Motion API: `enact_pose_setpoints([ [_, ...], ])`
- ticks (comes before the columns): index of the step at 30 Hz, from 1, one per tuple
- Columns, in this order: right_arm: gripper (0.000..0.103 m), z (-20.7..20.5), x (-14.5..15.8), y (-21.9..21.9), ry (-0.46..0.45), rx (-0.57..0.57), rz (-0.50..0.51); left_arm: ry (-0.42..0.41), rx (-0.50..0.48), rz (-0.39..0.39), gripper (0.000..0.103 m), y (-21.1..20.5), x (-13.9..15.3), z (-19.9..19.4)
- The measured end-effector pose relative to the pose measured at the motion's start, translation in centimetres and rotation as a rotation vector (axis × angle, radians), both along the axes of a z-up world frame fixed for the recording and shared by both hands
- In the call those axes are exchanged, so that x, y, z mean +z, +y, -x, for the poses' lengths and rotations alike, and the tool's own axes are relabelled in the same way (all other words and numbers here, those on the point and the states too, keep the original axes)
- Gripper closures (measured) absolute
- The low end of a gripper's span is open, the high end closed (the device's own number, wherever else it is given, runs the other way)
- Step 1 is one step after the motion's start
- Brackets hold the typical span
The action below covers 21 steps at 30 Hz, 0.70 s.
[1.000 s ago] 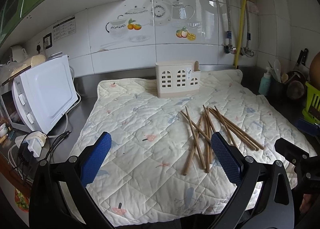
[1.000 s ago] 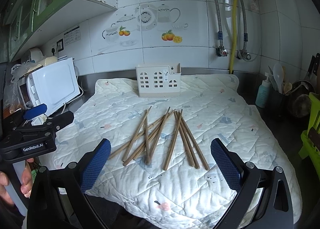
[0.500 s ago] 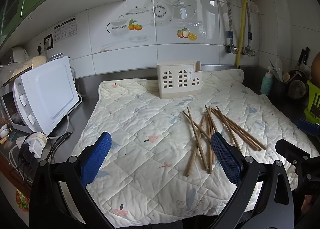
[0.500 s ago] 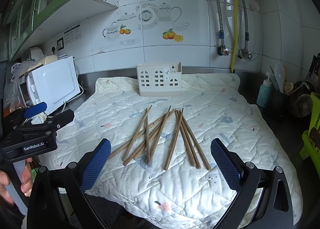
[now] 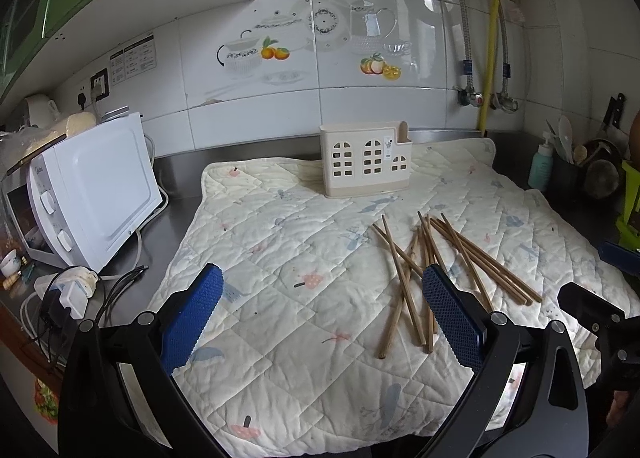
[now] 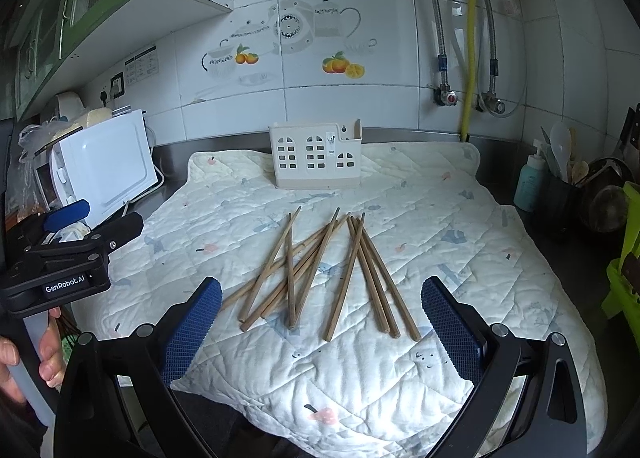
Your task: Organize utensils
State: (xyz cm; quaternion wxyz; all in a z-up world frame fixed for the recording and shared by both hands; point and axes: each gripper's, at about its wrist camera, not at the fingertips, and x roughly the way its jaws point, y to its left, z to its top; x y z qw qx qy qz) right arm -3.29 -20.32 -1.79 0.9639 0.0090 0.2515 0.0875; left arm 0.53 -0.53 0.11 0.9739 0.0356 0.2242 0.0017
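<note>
Loosely crossed, thin brown wooden chopsticks [image 6: 320,270] lie mid-frame on the quilted mat [image 6: 460,238], below the cream holder [image 6: 316,157]. Left gripper [image 5: 320,318] and right gripper [image 6: 320,322] both gape wide, empty.

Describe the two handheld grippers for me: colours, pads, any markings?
Both are matte black, with angled linkage arms and silver pivot bolts. The left gripper and right gripper carry blue, fine-textured fingertip pads. The right wrist view shows white "GenRobot.AI" lettering on the left unit's body, above a pale handle.
</note>
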Motion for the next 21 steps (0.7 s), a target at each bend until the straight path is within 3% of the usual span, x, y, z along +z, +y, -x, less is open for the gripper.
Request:
enact_pose_setpoints([
  [21,0.009,-2.8,-3.2,-0.4,0.046,0.038,0.015,0.048,0.021,-0.005,0.005,1.1,-2.3,-3.0],
])
